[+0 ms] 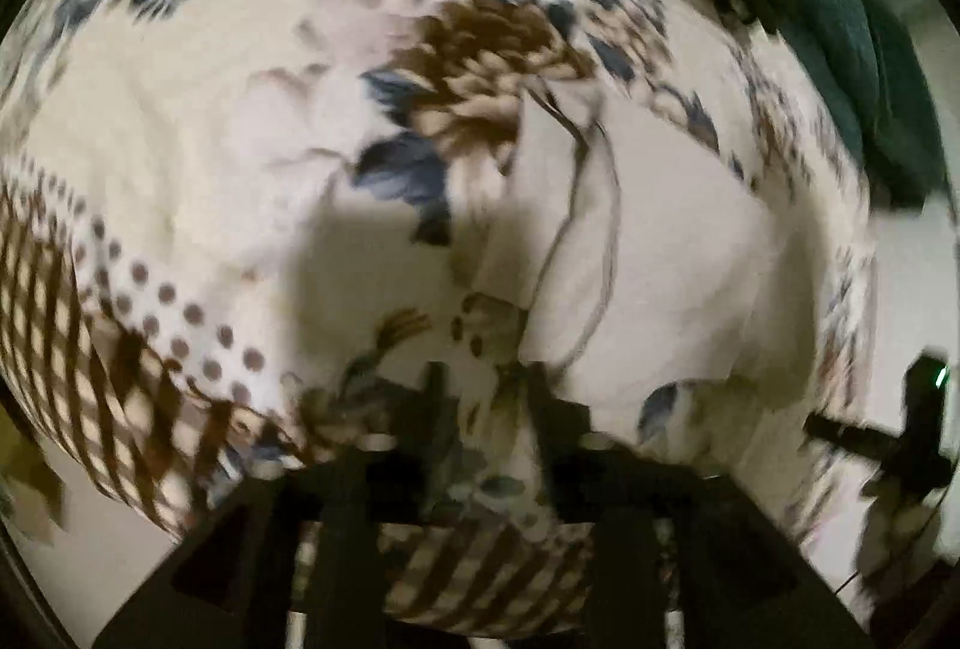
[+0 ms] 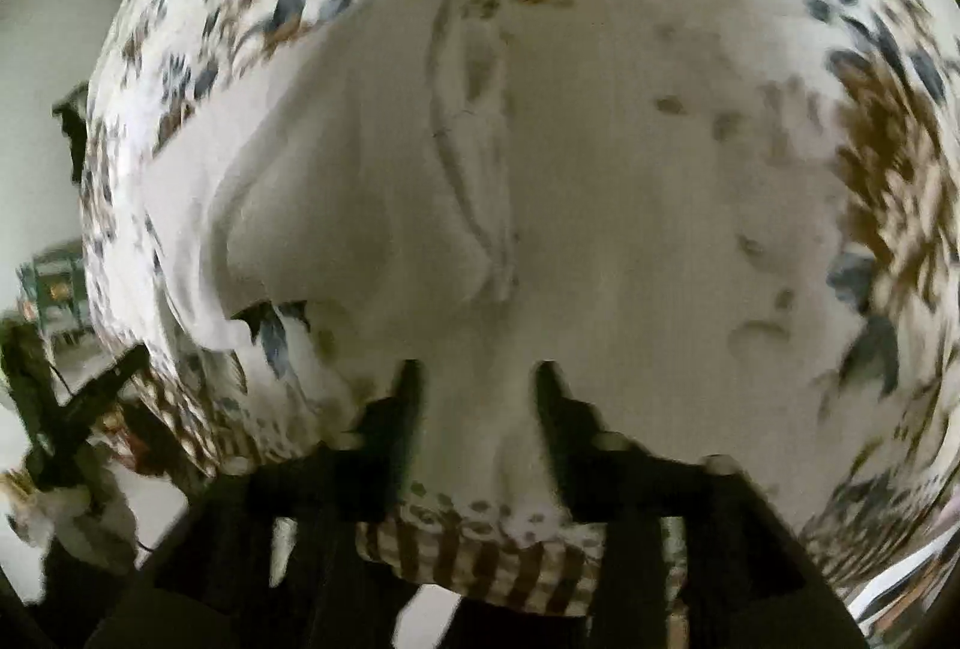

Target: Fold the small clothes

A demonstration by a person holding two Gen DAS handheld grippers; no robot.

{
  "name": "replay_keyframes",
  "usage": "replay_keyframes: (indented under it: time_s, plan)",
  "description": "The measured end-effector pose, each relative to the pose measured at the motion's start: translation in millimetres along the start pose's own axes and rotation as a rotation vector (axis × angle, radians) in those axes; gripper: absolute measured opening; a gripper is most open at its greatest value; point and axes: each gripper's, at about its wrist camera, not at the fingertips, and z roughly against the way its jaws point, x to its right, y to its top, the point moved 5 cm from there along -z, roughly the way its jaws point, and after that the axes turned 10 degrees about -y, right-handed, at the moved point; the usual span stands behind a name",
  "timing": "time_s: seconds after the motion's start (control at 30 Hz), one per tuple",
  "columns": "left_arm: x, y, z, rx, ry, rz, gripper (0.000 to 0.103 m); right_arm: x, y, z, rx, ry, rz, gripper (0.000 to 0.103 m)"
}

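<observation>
A small white garment (image 1: pixel 648 253) lies on a floral bedspread (image 1: pixel 198 156), to the right of centre in the left wrist view, with dark seam lines along its left edge. My left gripper (image 1: pixel 486 379) is open and empty above the spread, just left of the garment's near corner. In the right wrist view the garment (image 2: pixel 372 181) fills the centre-left, with a folded seam running down its middle. My right gripper (image 2: pixel 477 376) is open and empty over the garment's near edge. Both views are motion-blurred.
The bedspread (image 2: pixel 870 169) has brown and blue flowers and a brown striped, dotted border (image 1: pixel 90 349) at the near edge. A dark green cloth (image 1: pixel 840 18) lies at the far right. The other gripper shows at the right edge (image 1: pixel 918 427) and at the left edge (image 2: pixel 66 439).
</observation>
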Motion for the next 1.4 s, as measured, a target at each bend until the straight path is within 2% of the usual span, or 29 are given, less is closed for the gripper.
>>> replay_keyframes:
  time_s: [0.03,0.07,0.17,0.23,0.33,0.37,0.4,0.43,0.47,0.5,0.67,0.73,0.8,0.83,0.87,0.9,0.93,0.97,1.0,1.03,1.07,1.2,1.4]
  plan:
    - [-2.1,5.3,0.8,0.015,-0.007,0.022,0.049,6.3,2.7,5.9,0.023,0.035,-0.031,0.045]
    - [-2.1,13.0,0.7,0.035,-0.022,0.041,0.05,10.6,6.4,10.1,0.041,0.067,-0.059,0.045]
    - [10.2,40.8,-9.7,0.068,-0.069,0.047,0.051,15.6,25.2,17.4,0.075,0.142,-0.131,0.049]
    - [20.7,60.6,-24.4,0.072,-0.063,0.02,0.051,16.2,40.5,15.0,0.098,0.184,-0.178,0.05]
    - [37.3,89.8,-51.7,0.06,-0.059,-0.021,0.05,12.4,58.3,-1.2,0.084,0.206,-0.228,0.05]
    - [42.3,99.0,-58.9,0.062,-0.052,-0.039,0.045,10.2,61.3,-9.7,0.075,0.204,-0.235,0.05]
    - [47.2,105.4,-62.5,0.073,-0.044,-0.072,0.034,6.4,63.3,-15.9,0.062,0.194,-0.241,0.05]
    - [52.8,110.9,-66.4,0.074,-0.036,-0.109,0.005,2.4,66.7,-17.7,0.06,0.193,-0.243,0.044]
    - [56.8,116.5,-70.1,0.068,-0.006,-0.136,0.004,0.1,66.7,-18.2,0.078,0.193,-0.253,0.011]
    - [59.0,121.4,-70.4,0.074,0.006,-0.155,0.004,1.7,61.2,-18.3,0.091,0.185,-0.268,0.006]
    - [72.1,151.4,-62.0,0.111,-0.004,-0.197,0.004,0.1,44.5,4.6,0.161,0.164,-0.256,0.006]
    - [72.4,159.5,-67.9,0.1,-0.007,-0.208,0.004,-2.2,34.3,0.7,0.138,0.152,-0.227,0.006]
    - [68.1,163.1,-78.0,0.06,-0.018,-0.184,0.007,-8.6,27.7,-11.6,0.078,0.136,-0.177,0.006]
    - [64.8,162.6,-79.2,0.04,-0.029,-0.161,0.008,-8.9,24.5,-15.9,0.049,0.127,-0.158,0.01]
    - [61.6,160.6,-77.0,0.022,-0.048,-0.13,0.01,-10.6,24.8,-18.5,0.026,0.117,-0.145,0.022]
    - [58.9,158.6,-72.5,0.019,-0.061,-0.112,0.012,-9.1,25.6,-17.8,0.014,0.12,-0.145,0.028]
    - [55.3,156.0,-64.3,0.03,-0.084,-0.096,0.015,-5.1,28.5,-12.2,0.035,0.154,-0.162,0.041]
    - [55.4,154.4,-59.8,0.038,-0.092,-0.09,0.023,-1.7,31.2,-8.1,0.055,0.17,-0.179,0.051]
    - [53.3,152.6,-55.3,0.047,-0.091,-0.087,0.03,7.1,37.3,-1.4,0.09,0.187,-0.217,0.054]
    - [50.9,150.8,-51.0,0.059,-0.089,-0.088,0.042,11.5,41.2,0.7,0.105,0.195,-0.237,0.054]
    - [49.8,150.3,-50.1,0.065,-0.088,-0.09,0.05,18.3,48.7,2.4,0.124,0.217,-0.27,0.054]
    - [49.2,153.8,-65.7,0.032,-0.071,-0.091,0.051,28.2,81.5,-2.4,0.176,0.285,-0.339,0.054]
    - [62.0,163.9,-97.1,0.015,-0.029,-0.162,0.05,5.9,126.8,-23.3,0.168,0.297,-0.319,0.053]
